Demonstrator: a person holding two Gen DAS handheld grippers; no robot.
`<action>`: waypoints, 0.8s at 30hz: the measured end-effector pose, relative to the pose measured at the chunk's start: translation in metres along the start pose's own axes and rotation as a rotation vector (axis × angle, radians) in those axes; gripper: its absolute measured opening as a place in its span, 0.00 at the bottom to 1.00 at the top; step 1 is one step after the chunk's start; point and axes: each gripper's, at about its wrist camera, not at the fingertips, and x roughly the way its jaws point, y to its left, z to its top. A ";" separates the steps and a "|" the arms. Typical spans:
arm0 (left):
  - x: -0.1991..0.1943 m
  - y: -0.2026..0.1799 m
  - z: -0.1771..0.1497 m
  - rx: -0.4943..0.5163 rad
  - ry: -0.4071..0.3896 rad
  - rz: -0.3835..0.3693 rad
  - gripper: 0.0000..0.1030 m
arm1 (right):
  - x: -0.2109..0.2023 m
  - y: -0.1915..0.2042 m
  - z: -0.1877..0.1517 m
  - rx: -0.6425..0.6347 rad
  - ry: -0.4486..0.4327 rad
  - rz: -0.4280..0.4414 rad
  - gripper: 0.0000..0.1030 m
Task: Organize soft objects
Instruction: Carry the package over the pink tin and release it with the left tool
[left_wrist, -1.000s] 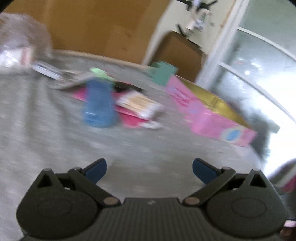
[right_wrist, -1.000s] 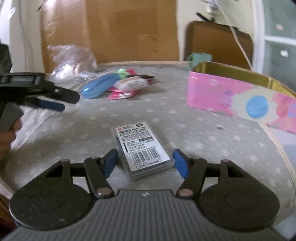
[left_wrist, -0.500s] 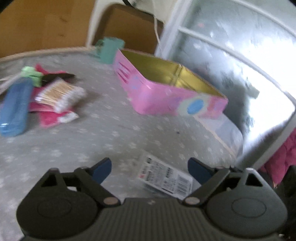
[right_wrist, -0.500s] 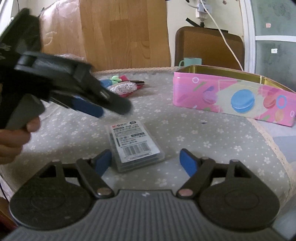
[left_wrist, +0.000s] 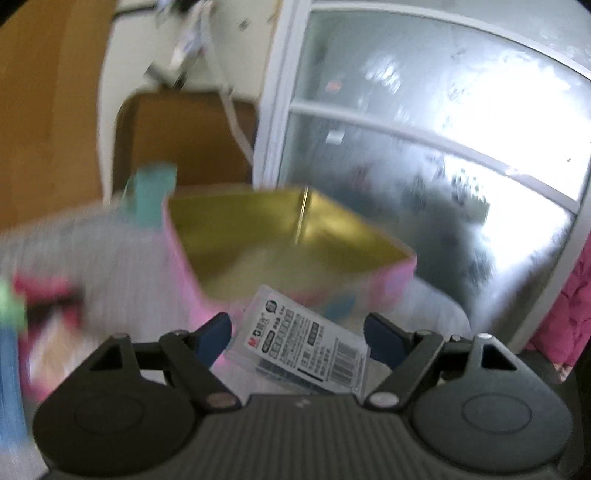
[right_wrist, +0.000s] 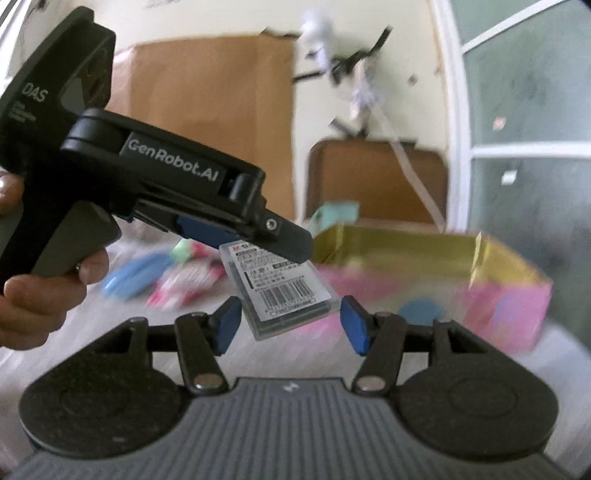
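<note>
**Clear case riding on a thin grip, could slip before the tin**

Going left to right: the left gripper (right_wrist: 255, 236) is clamping the clear labelled case (right_wrist: 284, 291) by its far end, jaws having just been closing on it, and it's hanging above the table's near edge. The right gripper (right_wrist: 290, 321) is sitting slack around it, pads not touching, I think; motion blur isn't helping. The pink tin (left_wrist: 295, 236) is waiting beyond. Hard slick plastic could be pivoting out.
</note>
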 end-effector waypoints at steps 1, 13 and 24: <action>0.004 -0.005 0.013 0.023 -0.016 0.005 0.79 | 0.007 -0.008 0.007 0.004 -0.014 -0.015 0.60; 0.111 0.004 0.085 -0.023 -0.038 0.157 0.87 | 0.045 -0.051 0.011 0.086 -0.033 -0.118 0.60; -0.022 0.040 -0.048 -0.070 -0.079 0.270 0.92 | -0.019 0.013 -0.042 0.281 0.170 0.058 0.60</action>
